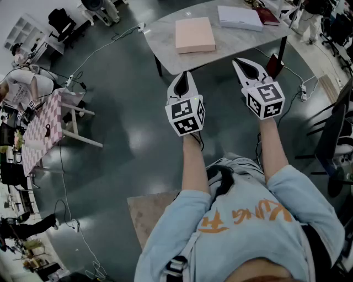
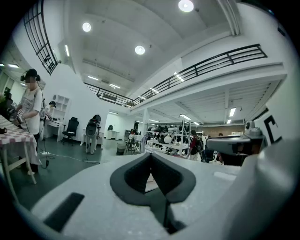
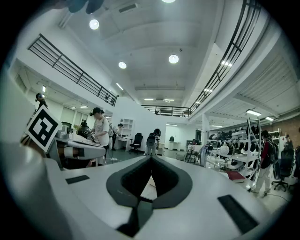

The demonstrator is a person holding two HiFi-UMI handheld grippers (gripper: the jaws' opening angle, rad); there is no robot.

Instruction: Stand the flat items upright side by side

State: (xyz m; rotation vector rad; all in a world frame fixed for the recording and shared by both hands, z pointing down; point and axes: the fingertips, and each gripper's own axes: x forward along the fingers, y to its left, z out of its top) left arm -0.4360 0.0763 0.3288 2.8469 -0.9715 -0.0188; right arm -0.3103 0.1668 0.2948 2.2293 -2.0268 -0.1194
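In the head view the left gripper (image 1: 186,77) and right gripper (image 1: 238,64) hang level before the table (image 1: 237,41), where a pink box (image 1: 194,34), white box (image 1: 239,17) and red book (image 1: 267,15) lie flat, well apart. The left gripper view shows its jaws together on nothing. The right gripper view shows the same: jaws together and empty.

pale blue shirt (image 1: 292,220), orange lettering (image 1: 242,216); white left gripper (image 1: 186,76) and right gripper (image 1: 237,61) bear black-marked cubes (image 1: 186,115).
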